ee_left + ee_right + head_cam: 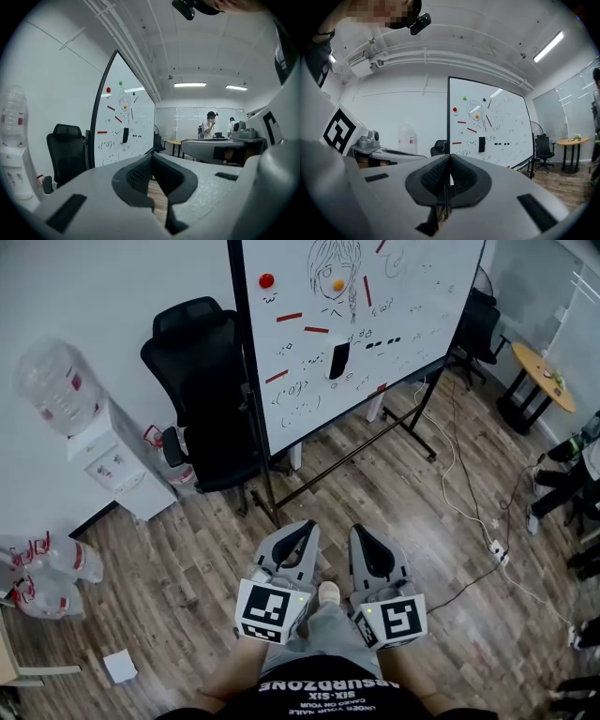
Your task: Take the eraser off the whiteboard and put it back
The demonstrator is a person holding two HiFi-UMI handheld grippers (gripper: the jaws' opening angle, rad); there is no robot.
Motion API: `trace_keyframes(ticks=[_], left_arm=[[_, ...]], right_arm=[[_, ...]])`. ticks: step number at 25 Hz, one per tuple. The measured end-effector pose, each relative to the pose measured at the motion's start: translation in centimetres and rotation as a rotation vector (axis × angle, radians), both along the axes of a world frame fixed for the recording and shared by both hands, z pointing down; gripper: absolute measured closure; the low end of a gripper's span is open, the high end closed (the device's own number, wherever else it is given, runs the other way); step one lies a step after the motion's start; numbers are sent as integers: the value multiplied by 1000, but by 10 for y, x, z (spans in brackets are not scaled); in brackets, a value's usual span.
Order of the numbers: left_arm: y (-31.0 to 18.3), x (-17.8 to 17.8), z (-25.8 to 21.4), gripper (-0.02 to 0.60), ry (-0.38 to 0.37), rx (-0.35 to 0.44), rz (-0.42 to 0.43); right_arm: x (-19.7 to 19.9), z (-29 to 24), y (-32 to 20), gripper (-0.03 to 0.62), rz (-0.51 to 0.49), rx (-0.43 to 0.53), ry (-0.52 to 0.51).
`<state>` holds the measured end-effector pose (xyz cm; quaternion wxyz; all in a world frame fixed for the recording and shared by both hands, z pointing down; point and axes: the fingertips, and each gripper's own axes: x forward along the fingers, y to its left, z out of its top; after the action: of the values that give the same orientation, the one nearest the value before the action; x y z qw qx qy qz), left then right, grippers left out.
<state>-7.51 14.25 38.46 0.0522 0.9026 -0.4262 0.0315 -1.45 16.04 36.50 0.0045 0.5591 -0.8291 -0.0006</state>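
The eraser is a black, upright rectangle, sticking near the middle of the whiteboard. The left gripper and the right gripper are both clenched with nothing inside, well apart from it.

Shirt print — ABSURDZONE, SIX-SIX — seen upside down.

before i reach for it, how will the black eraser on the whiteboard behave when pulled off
The eraser clings to the upright whiteboard with no ledge under it, so it is probably magnetic and may pop free suddenly. It looks a small block: likely light and stiff. The thin-legged stand might sway.
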Motion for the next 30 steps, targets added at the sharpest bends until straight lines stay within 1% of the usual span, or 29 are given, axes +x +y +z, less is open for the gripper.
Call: trace_keyframes(ticks=[4, 11, 16, 19, 22, 26, 30], left_arm=[[-23, 10, -1, 575, -16, 3, -10], [-64, 28, -15, 575, -25, 36, -27], [-93, 41, -13, 575, -34, 38, -42], [-108, 48, -9, 575, -40, 31, -53], [-122, 55, -8, 575, -38, 31, -69], [-138, 65, -4, 575, -40, 23, -97], [-148, 75, -6, 575, -41, 29, -131]], right_arm=[[10, -2, -23, 595, -15, 8, -5], [32, -17, -68, 594, -23, 55, -14], [47, -21, -100, 585, -39, 57, -20], [55, -22, -118, 532, -55, 55, -27], [62, -22, -136, 500, -84, 49, -35], [74, -23, -158, 424, -117, 41, -61], [86, -18, -178, 388, -157, 23, -72]])
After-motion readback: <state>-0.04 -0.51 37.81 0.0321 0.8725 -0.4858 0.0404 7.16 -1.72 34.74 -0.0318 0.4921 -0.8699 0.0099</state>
